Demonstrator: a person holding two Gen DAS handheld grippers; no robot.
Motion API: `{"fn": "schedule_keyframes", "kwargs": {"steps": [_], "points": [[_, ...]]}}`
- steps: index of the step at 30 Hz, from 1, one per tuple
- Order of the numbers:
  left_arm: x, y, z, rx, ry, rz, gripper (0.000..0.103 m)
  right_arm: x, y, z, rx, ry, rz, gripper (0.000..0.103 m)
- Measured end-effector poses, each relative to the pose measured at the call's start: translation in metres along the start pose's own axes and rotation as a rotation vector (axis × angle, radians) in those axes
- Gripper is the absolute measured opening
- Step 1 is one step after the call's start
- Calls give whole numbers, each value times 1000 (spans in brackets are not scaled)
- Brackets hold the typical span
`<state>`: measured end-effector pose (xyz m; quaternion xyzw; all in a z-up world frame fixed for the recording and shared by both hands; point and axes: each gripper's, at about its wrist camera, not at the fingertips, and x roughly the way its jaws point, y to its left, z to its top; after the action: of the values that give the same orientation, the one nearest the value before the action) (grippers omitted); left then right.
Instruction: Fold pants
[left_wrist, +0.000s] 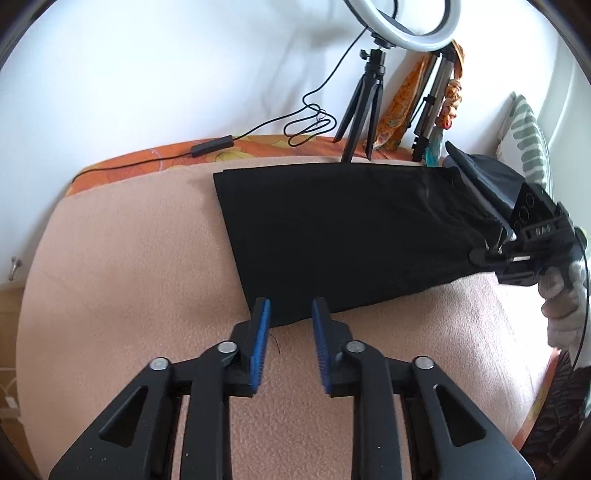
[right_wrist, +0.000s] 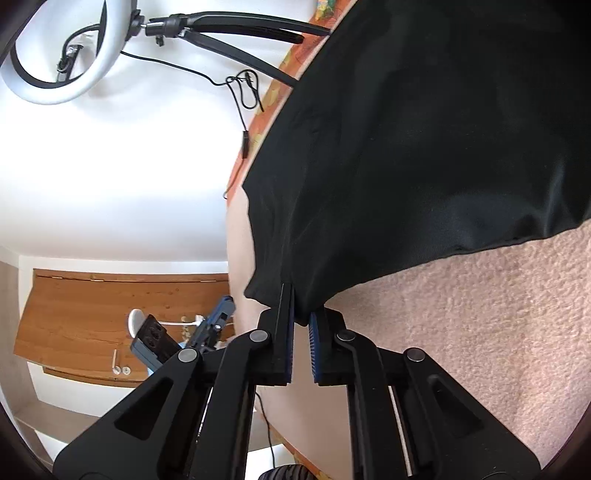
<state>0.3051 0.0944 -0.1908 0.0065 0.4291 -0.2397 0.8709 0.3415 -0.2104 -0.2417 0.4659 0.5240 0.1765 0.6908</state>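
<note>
Clearly the black pants (left_wrist: 332, 236) are soft, light and limp: they lie flat in a dark slab across the peach blanket (left_wrist: 129, 258) of the bed, stretching from the middle toward the far right, and where one end is lifted the cloth sags and creases instead of holding a line. They should drape rather than slide on the fuzzy blanket, so a pinch at a corner or along a seam or hem, where the layers are thicker, looks the safest hold; a grab in the middle would only bunch them. The right claw (right_wrist: 301, 314) has its fingers together, clamped on a gathered fold at what seems to be the waist end, though the black cloth hides the detail, and that end hangs off the pads above the blanket. Seen from the left wrist, this claw comes in from the right edge with a gloved hand (left_wrist: 565, 295) behind it, angled down toward the bed. The left claw (left_wrist: 290, 310) stands apart, its blue pads (left_wrist: 260, 332) straddling the near left corner of the pants without pressing on it; it points steeply down at the blanket from the near side. A ring light (left_wrist: 406, 22) on a tripod stands by the far wall
</note>
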Motion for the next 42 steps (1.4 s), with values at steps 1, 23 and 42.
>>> {"fn": "schedule_keyframes", "kwargs": {"steps": [1, 23, 42], "points": [[0, 2, -2, -31, 5, -4, 38, 5, 0, -2, -27, 4, -57, 8], [28, 32, -24, -547, 41, -140, 55, -6, 104, 1, -718, -13, -348, 18], [33, 22, -22, -473, -57, -35, 55, 203, 206, 71, -1295, 185, -552, 19]]}}
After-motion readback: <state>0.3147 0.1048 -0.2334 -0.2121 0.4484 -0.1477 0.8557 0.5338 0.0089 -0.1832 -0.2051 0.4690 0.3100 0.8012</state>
